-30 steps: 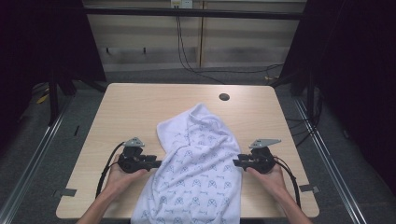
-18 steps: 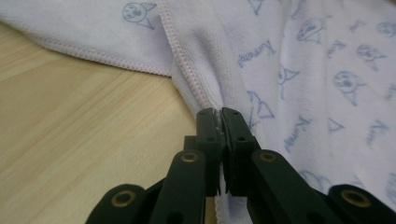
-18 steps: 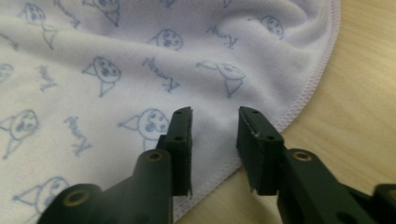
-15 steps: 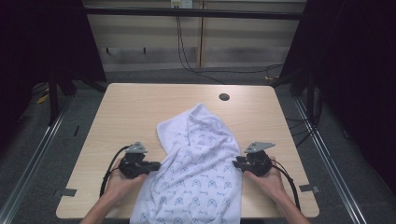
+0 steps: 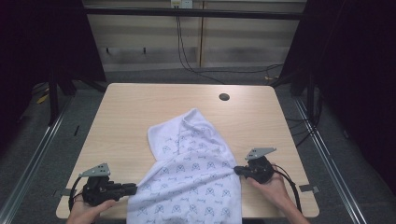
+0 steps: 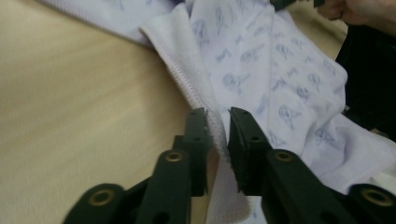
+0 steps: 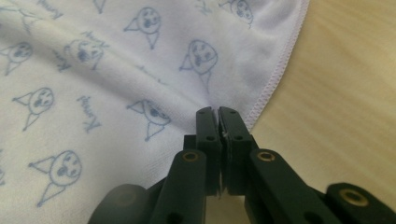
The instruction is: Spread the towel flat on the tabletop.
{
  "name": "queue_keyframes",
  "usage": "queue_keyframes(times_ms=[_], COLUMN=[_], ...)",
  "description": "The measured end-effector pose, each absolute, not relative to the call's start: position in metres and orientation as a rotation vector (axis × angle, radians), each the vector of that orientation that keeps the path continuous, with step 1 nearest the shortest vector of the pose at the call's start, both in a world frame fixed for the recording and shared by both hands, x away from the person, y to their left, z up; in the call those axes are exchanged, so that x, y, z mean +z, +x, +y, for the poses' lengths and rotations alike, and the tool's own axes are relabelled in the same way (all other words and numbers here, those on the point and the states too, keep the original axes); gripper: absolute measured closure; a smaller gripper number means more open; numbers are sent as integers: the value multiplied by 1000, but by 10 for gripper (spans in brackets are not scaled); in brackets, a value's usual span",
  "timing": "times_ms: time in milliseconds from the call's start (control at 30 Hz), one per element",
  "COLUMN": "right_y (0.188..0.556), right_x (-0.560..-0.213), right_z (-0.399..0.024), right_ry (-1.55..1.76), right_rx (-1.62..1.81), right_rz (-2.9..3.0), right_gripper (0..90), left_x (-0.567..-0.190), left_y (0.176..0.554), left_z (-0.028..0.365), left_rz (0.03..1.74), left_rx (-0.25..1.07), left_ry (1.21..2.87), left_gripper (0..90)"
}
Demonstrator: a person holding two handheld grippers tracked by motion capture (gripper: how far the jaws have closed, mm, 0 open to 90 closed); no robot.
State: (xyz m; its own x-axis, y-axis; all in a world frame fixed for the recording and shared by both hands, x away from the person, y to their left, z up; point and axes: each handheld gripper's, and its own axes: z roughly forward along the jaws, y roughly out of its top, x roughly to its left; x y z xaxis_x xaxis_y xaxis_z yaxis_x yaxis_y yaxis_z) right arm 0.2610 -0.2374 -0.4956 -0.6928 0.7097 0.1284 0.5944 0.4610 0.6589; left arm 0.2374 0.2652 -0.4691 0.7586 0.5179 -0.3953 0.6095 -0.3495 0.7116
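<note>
A white towel (image 5: 191, 172) with a blue print lies rumpled on the wooden table (image 5: 140, 107), its near end hanging over the front edge. My left gripper (image 5: 134, 188) lies low at the towel's left edge. In the left gripper view the towel's stitched hem (image 6: 212, 112) runs between the jaws of that gripper (image 6: 217, 114). They have just been opening and stand slightly apart around it. My right gripper (image 5: 236, 170) has just closed on the towel's right edge. In the right gripper view its pads (image 7: 218, 111) pinch the cloth (image 7: 116, 70) just inside the hem.
A dark round cable hole (image 5: 224, 97) sits in the tabletop at the back, right of centre. Bare wood lies left of the towel and behind it. Metal rails run along the floor on both sides of the table.
My left gripper has drawn back toward the table's front left corner, along the towel's edge. The right gripper has stayed in place at the right edge.
</note>
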Motion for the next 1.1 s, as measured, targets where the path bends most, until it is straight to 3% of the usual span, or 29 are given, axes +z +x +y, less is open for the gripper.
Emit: queue_keyframes(times_ms=[67, 133, 267, 367, 433, 500, 633, 867, 933, 1100], right_y=[250, 244, 212, 201, 195, 202, 233, 296, 311, 337], right_x=[-496, -496, -492, -490, -487, -483, -477, -482, -486, -492], right_z=[-239, -240, -243, -245, -249, -250, -245, -222, -216, -203], right_ry=[1143, 1133, 1095, 1101, 1095, 1124, 1139, 1158, 1167, 1194], right_rx=[1072, 1075, 1051, 1043, 1074, 1138, 1186, 1099, 1133, 1109], right_rz=[2561, 2573, 2640, 2667, 2652, 2588, 2476, 2420, 2424, 2410], right_gripper=[896, 896, 895, 888, 748, 695, 676, 634, 635, 620], left_x=[-458, -456, -463, -468, -477, -484, -484, -489, -486, -482], left_y=[250, 258, 297, 305, 306, 300, 278, 248, 254, 294], left_z=[257, 252, 220, 204, 186, 183, 194, 219, 225, 234], left_rz=[849, 841, 873, 869, 860, 841, 812, 821, 844, 966], left_rx=[-32, -24, -24, -9, -9, 0, -75, -199, -161, -56], left_ry=[1999, 1990, 2005, 2032, 2138, 2174, 2202, 2166, 2124, 1999], left_gripper=[674, 639, 602, 583, 642, 832, 888, 867, 751, 678])
